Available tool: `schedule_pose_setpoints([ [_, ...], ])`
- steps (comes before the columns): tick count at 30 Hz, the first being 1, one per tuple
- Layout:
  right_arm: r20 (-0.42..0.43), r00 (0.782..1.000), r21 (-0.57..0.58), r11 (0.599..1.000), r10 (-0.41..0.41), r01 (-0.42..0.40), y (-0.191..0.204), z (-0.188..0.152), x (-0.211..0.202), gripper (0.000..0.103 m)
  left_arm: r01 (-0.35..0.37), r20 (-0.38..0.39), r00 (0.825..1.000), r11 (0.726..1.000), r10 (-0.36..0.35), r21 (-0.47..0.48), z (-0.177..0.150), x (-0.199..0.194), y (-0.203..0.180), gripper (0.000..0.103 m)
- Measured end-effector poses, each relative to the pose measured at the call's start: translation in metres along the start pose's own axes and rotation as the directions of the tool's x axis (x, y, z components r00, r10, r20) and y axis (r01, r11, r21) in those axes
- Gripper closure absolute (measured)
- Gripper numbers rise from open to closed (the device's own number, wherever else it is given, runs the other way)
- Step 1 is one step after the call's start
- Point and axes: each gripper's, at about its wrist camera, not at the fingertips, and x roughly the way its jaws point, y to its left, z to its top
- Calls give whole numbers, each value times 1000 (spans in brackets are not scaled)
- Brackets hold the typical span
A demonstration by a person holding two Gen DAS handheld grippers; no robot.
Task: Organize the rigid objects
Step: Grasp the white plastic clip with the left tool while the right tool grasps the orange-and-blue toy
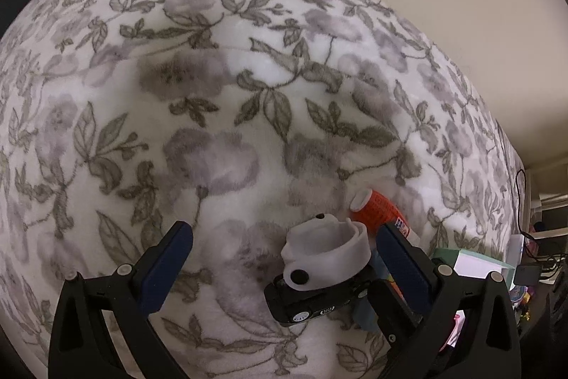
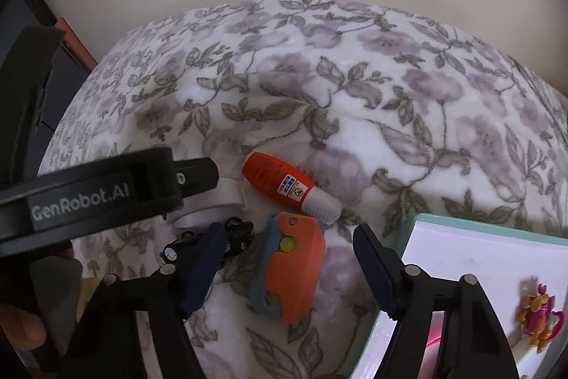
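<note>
**Both grippers empty over the toy cluster**

Left gripper (image 1: 284, 258) wide open, holding nothing; white plastic ring-shaped piece (image 1: 325, 253) on small black toy car (image 1: 312, 299) sits nearer its right finger. Centre before closing.

Orange glue bottle with white cap (image 2: 287, 186) lies beyond on floral fleece blanket (image 2: 355, 95).

Right gripper (image 2: 287, 263) wide open, straddling orange-and-blue plastic block toy (image 2: 289, 267), not touching. Drop straight, then move it to white green-rimmed box (image 2: 461, 247) at right.

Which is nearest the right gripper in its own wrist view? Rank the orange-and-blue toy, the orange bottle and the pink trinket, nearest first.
1. Orange-and-blue toy: between the open jaws of the right gripper.
2. Orange bottle: just beyond, on the blanket.
3. Pink trinket: far right, inside the box.
</note>
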Motion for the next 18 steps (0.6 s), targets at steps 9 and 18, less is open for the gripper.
schedule_pose_setpoints([
  [9,9,1000,25,1000,18,-18,-11,3,-8,40,70,-32,997,998,-70,-5,-4,8,-8,1],
  [18,-20,1000,38,999,23,-22,-15,0,1,40,99,-61,993,995,-98,6,-7,15,-17,17],
])
